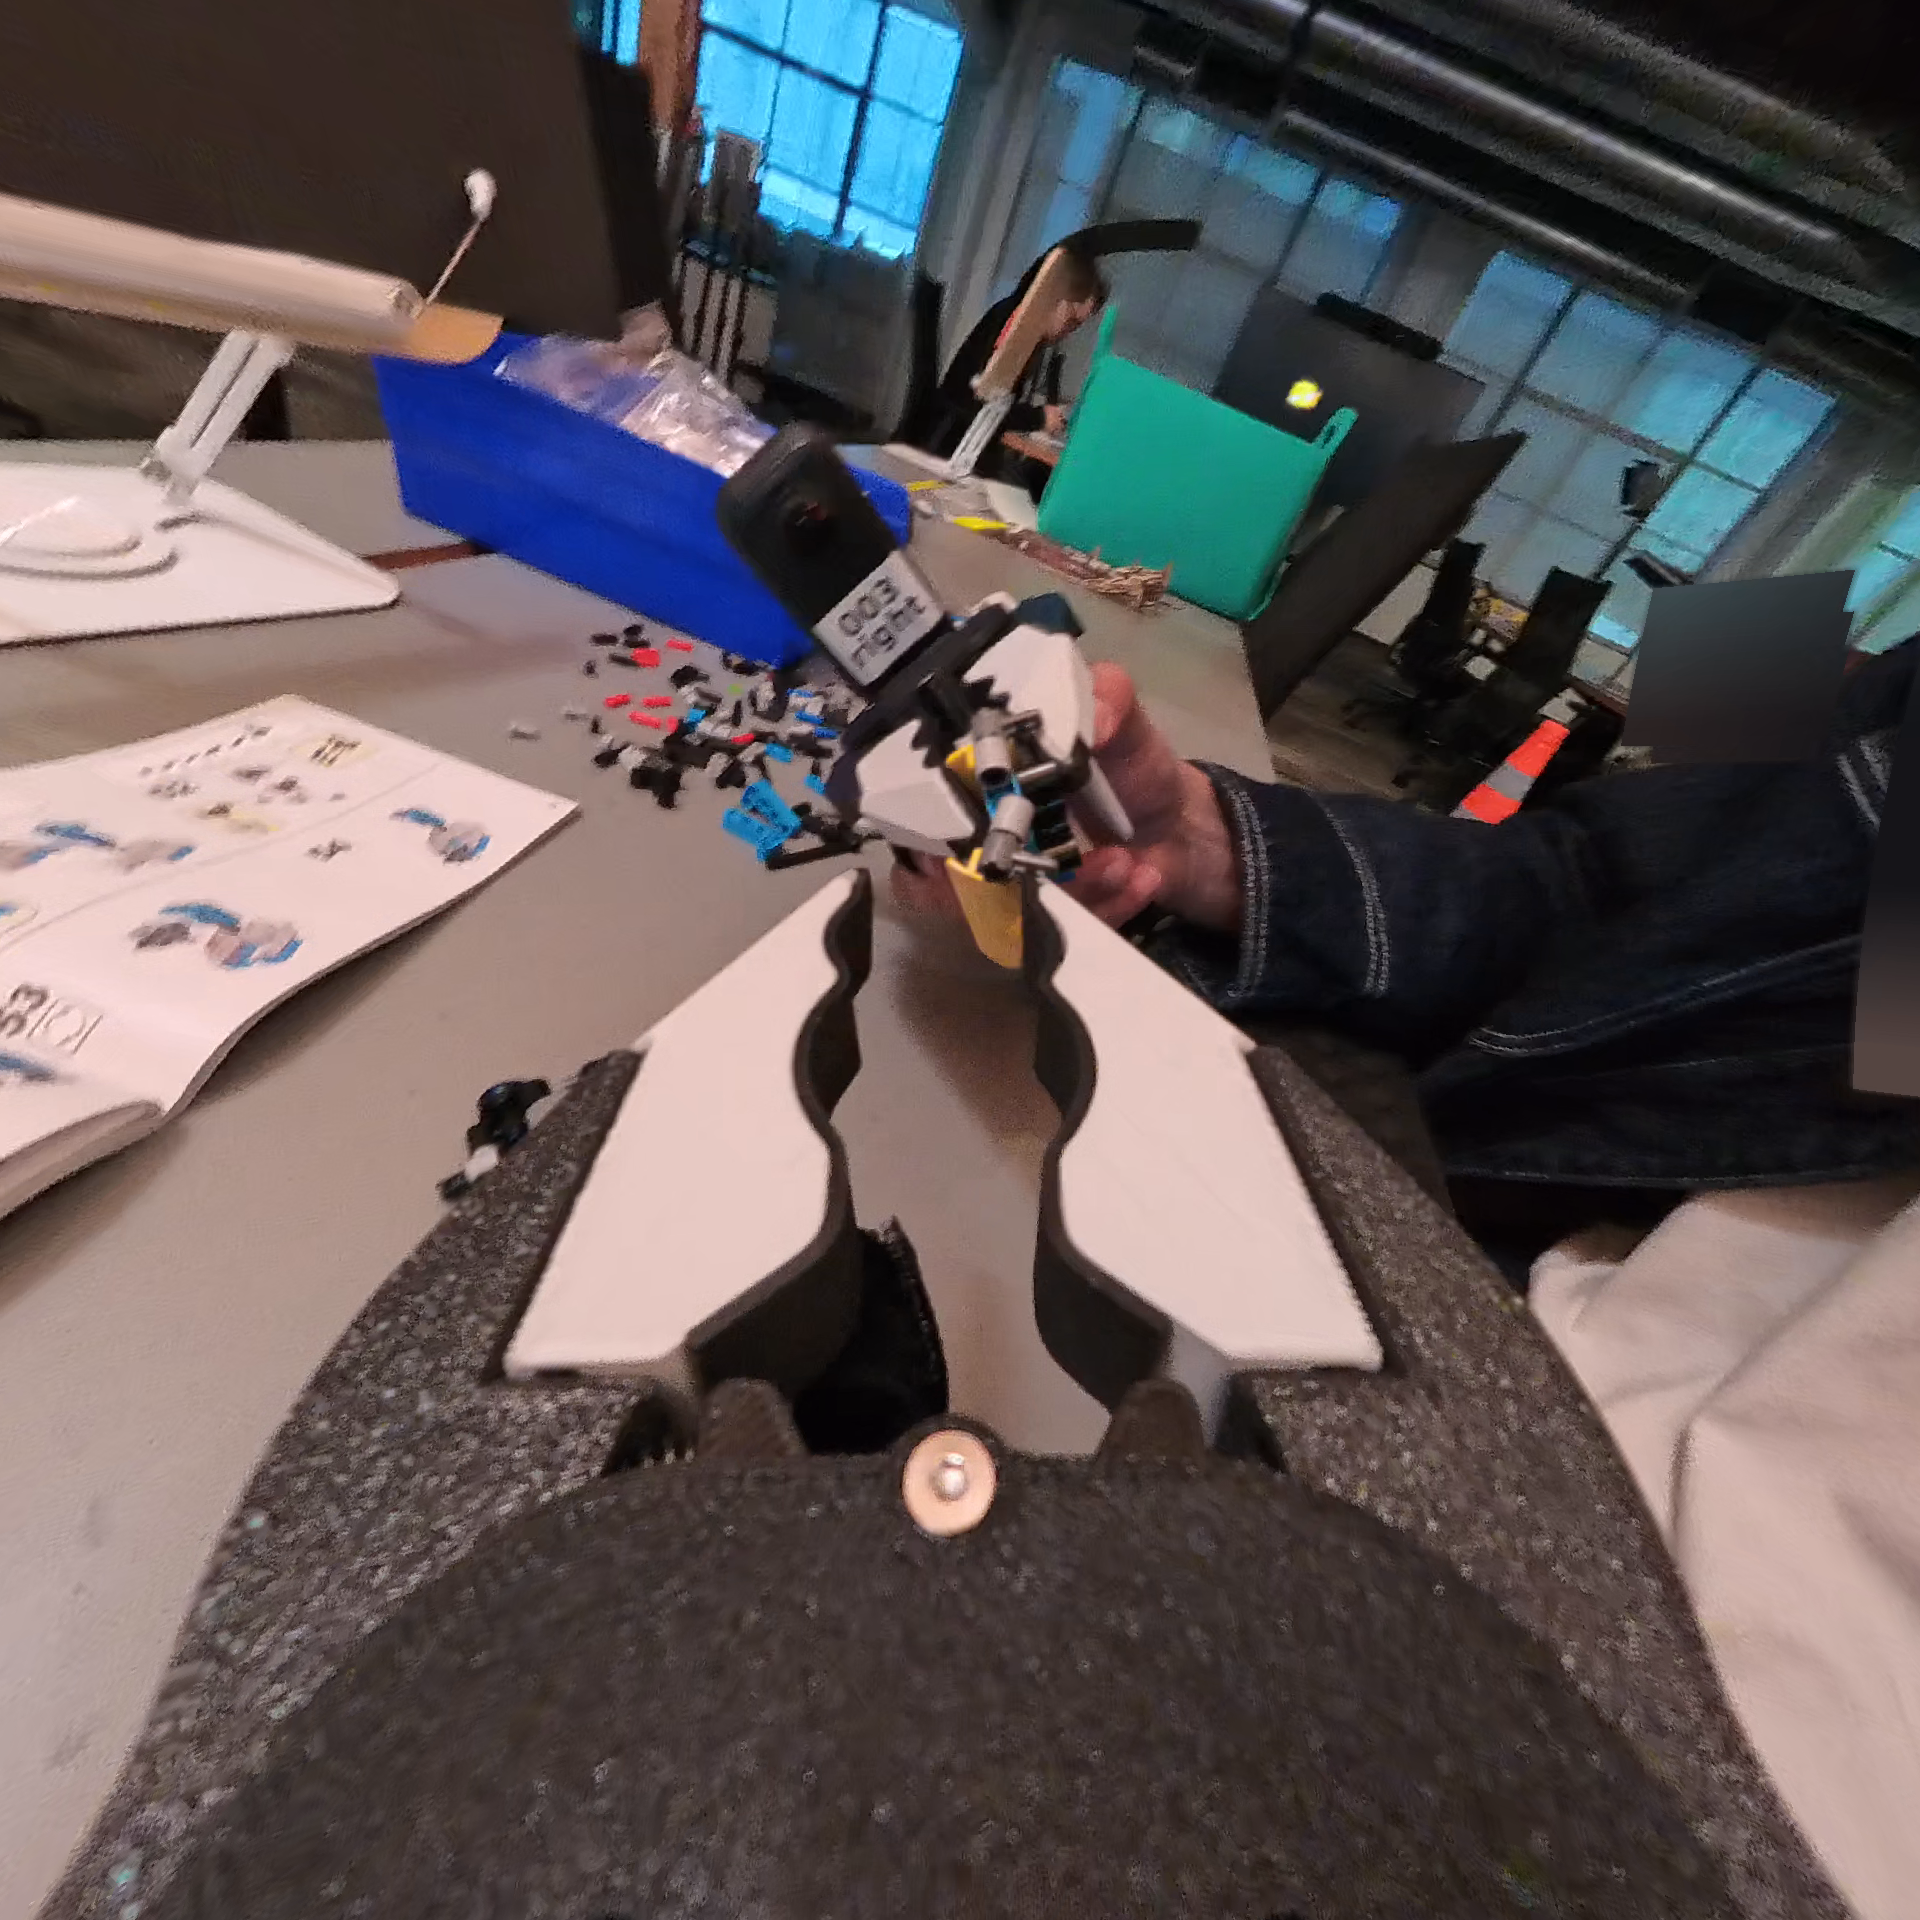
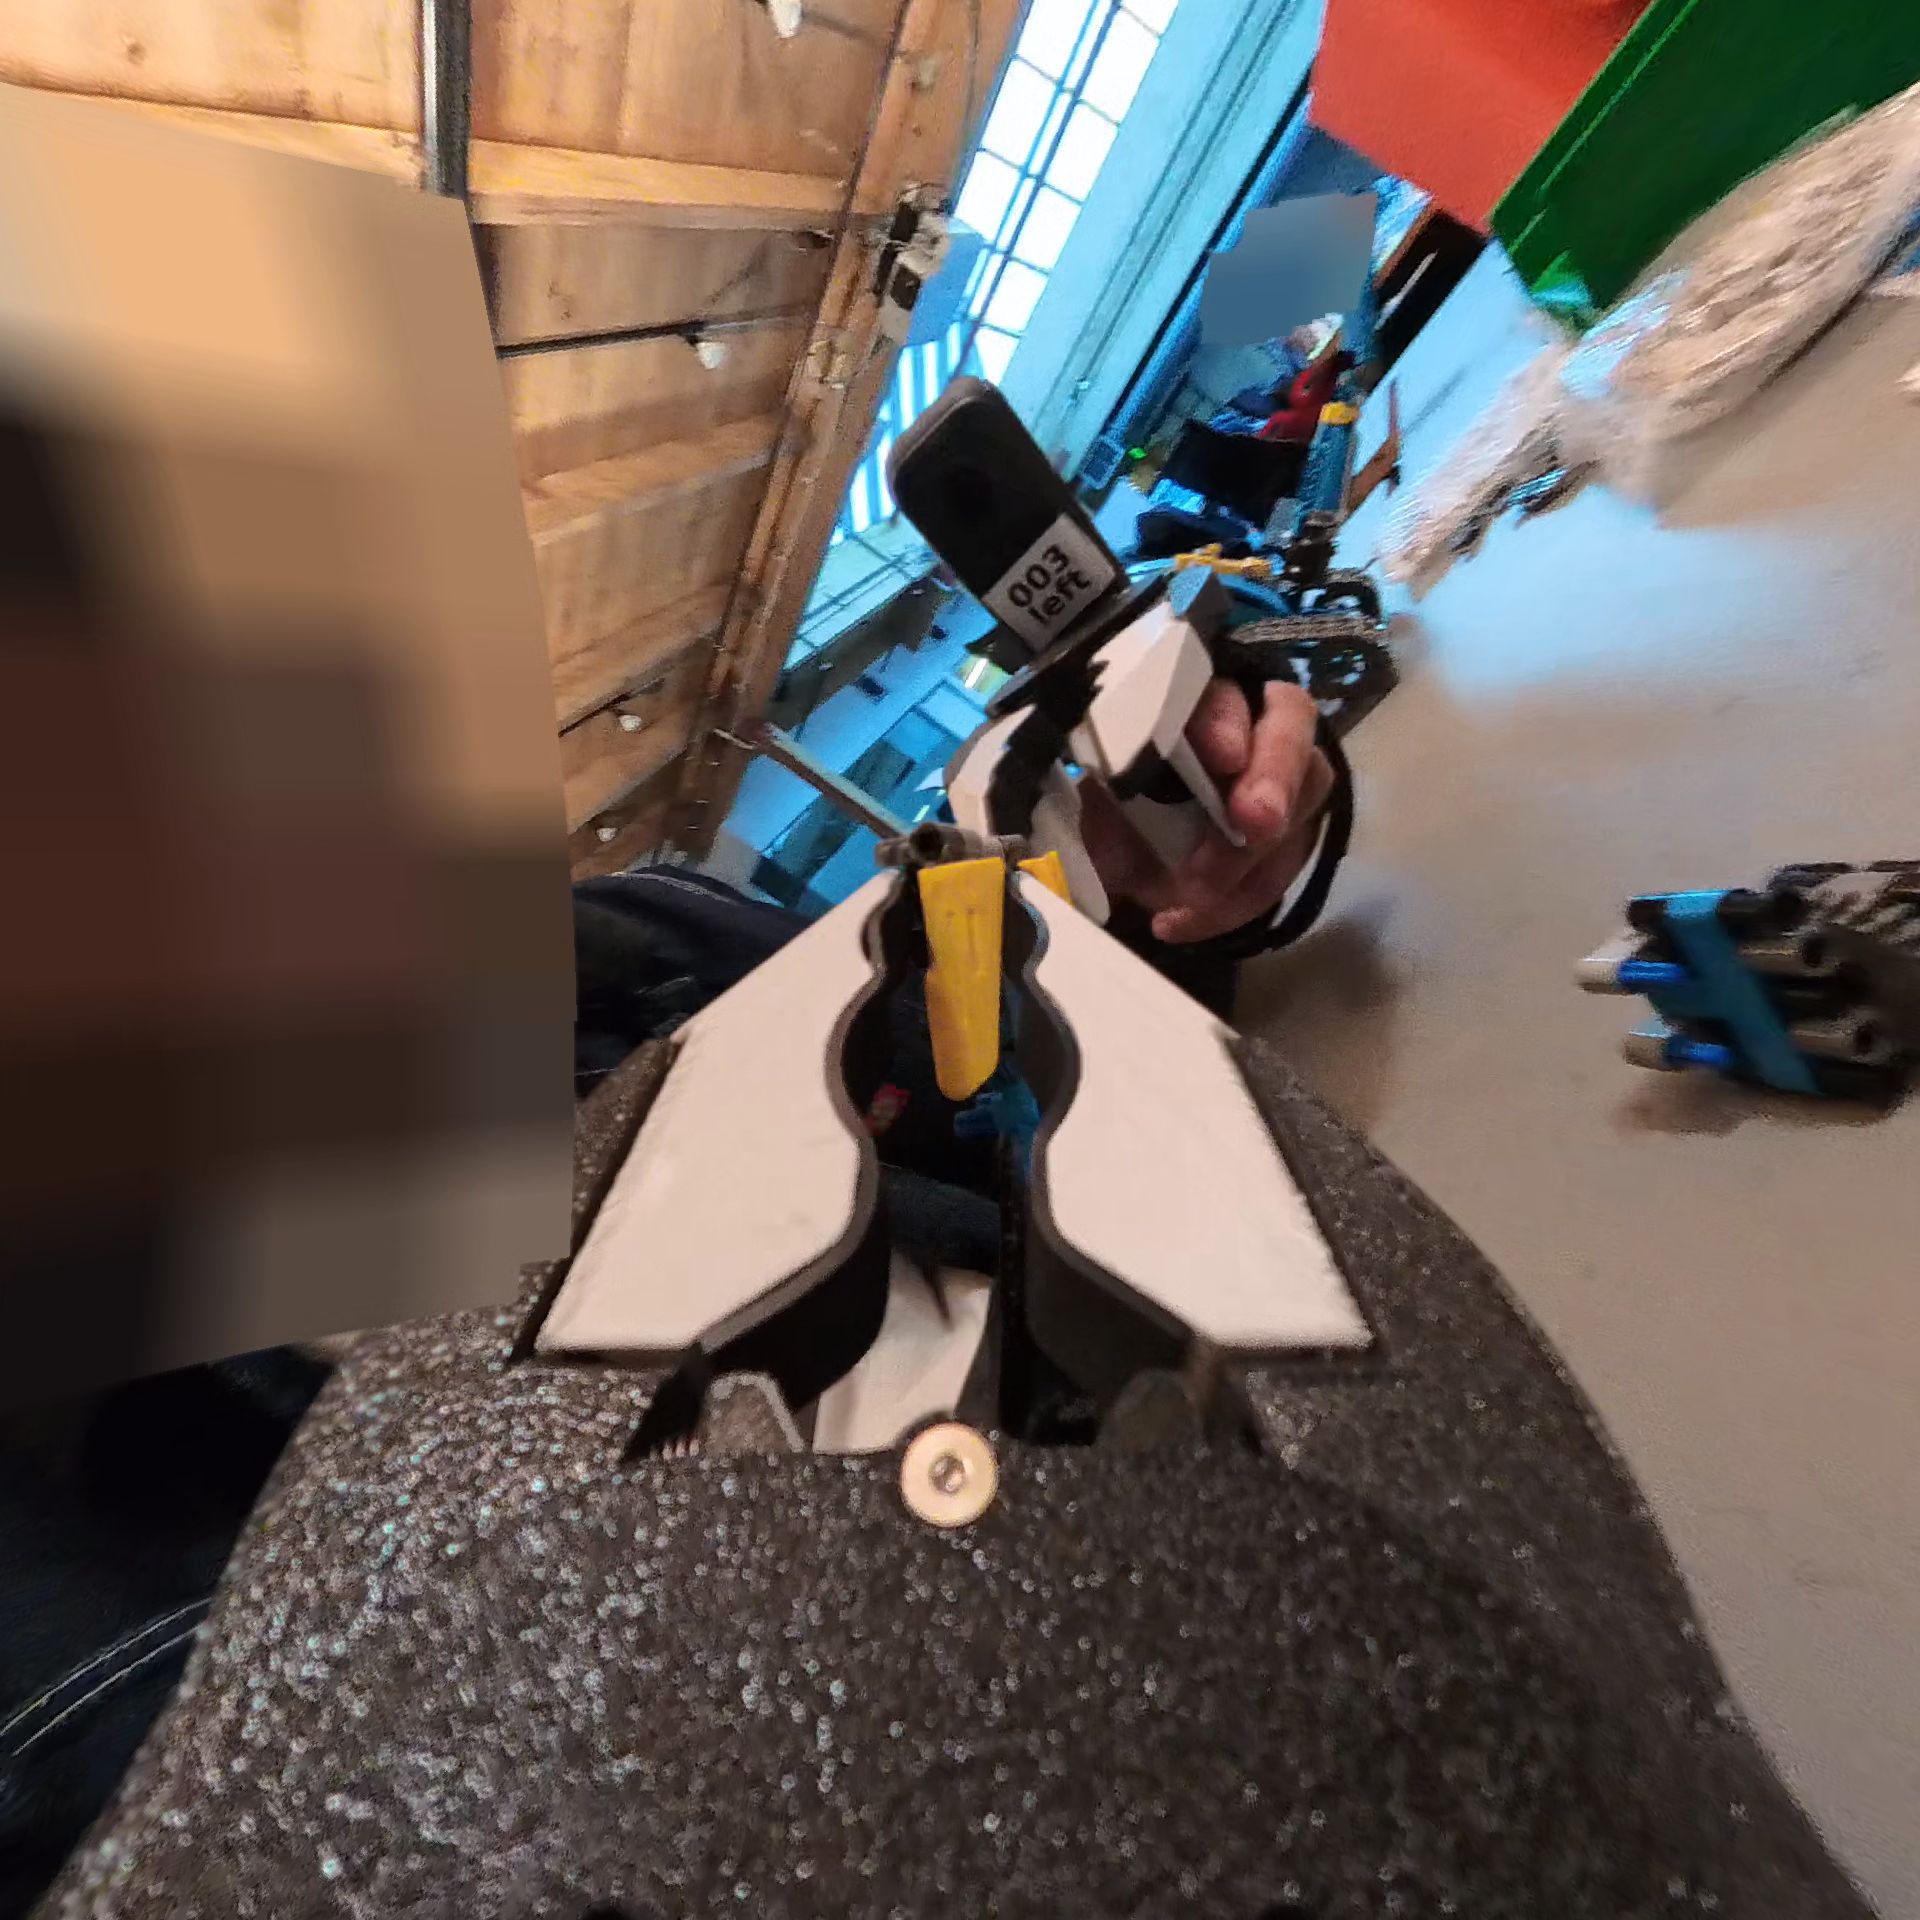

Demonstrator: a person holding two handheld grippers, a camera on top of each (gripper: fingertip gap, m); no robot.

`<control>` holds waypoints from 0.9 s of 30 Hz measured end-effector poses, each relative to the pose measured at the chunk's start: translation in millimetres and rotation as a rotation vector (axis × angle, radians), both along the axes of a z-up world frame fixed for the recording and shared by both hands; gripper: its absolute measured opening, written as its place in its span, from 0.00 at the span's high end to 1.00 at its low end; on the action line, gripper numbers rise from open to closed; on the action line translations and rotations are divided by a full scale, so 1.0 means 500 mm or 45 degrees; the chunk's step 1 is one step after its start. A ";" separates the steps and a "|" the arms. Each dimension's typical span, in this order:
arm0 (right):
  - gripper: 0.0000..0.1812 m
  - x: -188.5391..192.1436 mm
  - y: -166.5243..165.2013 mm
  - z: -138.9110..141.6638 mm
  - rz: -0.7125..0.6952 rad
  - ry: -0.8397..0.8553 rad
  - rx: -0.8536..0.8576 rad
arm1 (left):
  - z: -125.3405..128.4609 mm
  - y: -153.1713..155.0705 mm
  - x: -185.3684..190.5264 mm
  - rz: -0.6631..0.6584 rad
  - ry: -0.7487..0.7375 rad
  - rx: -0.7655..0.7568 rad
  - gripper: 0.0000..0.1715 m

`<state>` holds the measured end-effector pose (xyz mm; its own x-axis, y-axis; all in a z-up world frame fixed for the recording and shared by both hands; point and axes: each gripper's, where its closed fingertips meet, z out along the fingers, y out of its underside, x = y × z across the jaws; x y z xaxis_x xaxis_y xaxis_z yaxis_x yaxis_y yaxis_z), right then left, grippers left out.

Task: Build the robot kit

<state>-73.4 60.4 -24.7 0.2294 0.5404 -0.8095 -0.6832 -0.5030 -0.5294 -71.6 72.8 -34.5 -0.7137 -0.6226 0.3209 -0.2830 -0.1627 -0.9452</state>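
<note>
My right gripper [image 2: 961, 883] is shut on a small brick assembly with a yellow panel [image 2: 961, 977] and grey pins at its top. In the left wrist view the right gripper [image 1: 1003, 821] holds this assembly [image 1: 997, 790] above the grey table [image 1: 520, 1195], a hand behind it. My left gripper [image 1: 945, 899] is open and empty. Its tips are right below the assembly, with the yellow panel's lower end [image 1: 987, 920] beside its right fingertip. The left gripper also shows in the right wrist view [image 2: 1153, 862], held by a hand just beyond the assembly.
An open instruction booklet [image 1: 239, 883] lies at the left. A pile of small loose parts [image 1: 707, 717] sits before a blue bin [image 1: 582, 488]. A white lamp base [image 1: 156, 561] and a green bin [image 1: 1174, 499] stand farther back. A blue-and-black sub-assembly [image 2: 1766, 997] lies on the table. Both grippers' tips are close together, under 4 cm apart.
</note>
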 end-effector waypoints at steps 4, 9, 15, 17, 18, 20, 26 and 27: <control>0.91 0.000 -0.001 0.008 -0.005 0.019 0.025 | 0.010 -0.025 -0.024 -0.087 -0.071 0.028 0.89; 0.90 -0.008 -0.004 0.018 0.030 0.057 0.054 | -0.009 -0.041 -0.024 -0.139 -0.003 0.028 0.86; 0.89 -0.015 0.011 0.019 -0.061 -0.076 0.086 | -0.010 -0.042 -0.015 -0.160 0.061 -0.077 0.91; 0.92 -0.008 0.018 0.008 -0.142 -0.210 0.075 | -0.022 -0.037 -0.006 -0.136 0.102 -0.078 0.92; 0.92 -0.005 0.022 0.000 -0.186 -0.287 0.063 | -0.030 -0.034 -0.002 -0.120 0.122 -0.066 0.92; 0.92 -0.002 0.029 -0.014 -0.261 -0.453 0.053 | -0.044 -0.028 0.004 -0.102 0.172 -0.060 0.92; 0.91 0.019 0.052 -0.043 -0.473 -0.773 0.009 | -0.073 -0.006 0.032 0.052 0.188 0.051 0.92; 0.91 0.020 0.053 -0.045 -0.496 -0.822 0.014 | -0.075 -0.004 0.034 0.074 0.176 0.076 0.92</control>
